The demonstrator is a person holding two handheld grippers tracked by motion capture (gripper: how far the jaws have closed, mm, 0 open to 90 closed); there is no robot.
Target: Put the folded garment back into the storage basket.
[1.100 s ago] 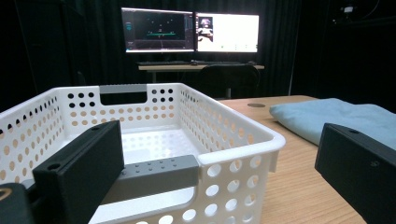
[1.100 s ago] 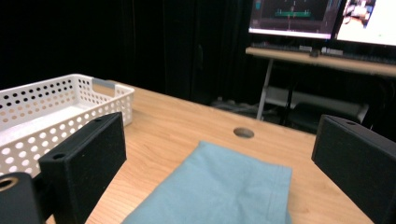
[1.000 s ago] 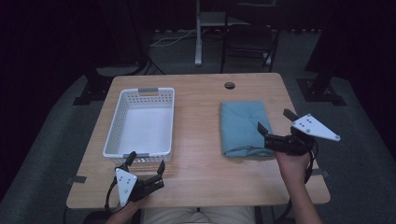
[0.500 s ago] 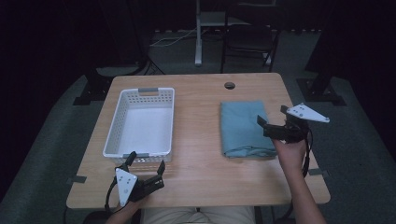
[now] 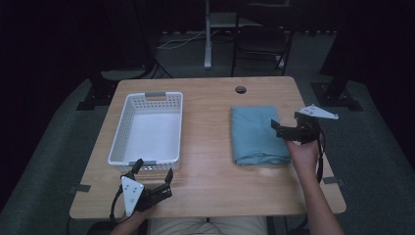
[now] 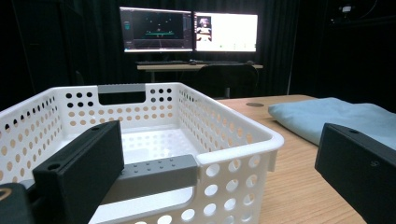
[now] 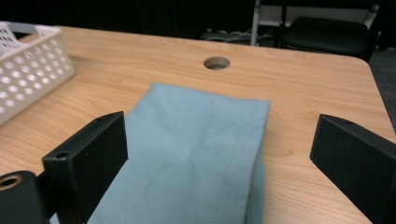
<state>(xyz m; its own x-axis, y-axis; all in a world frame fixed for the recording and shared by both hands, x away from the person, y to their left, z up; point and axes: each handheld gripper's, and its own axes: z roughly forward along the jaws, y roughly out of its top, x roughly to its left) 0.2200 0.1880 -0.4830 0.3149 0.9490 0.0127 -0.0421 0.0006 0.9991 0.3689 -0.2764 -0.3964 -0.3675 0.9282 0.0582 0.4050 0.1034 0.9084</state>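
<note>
High view: a folded blue cloth [image 5: 258,135] lies flat on the right half of the wooden bench [image 5: 205,161], long side running away from the person. A white perforated basket [image 5: 149,128] sits on the left half, well apart from the cloth. A round cable hole [image 5: 240,89] shows in the bench beyond the cloth's far edge.

Right gripper [image 5: 280,129]: held above the cloth's right edge, jaws wide apart and pointing left across the cloth, holding nothing. The hand [image 5: 302,149] grips it from the near side; the forearm comes up from the bottom right, and the grey plate sits on top.

Left gripper [image 5: 152,171]: low at the near left of the bench, just in front of the basket's near wall, jaws wide apart, holding nothing.

Right gripper view adds: the cloth [image 7: 196,158] lies below and between the two jaws, and its folded layers show along the right edge. Whether the jaws touch the fabric cannot be told.

Left gripper view adds: the basket [image 6: 233,144] has a grey handle on its near rim and nothing inside. Two lit monitors [image 6: 189,31] stand on a desk beyond.
</note>
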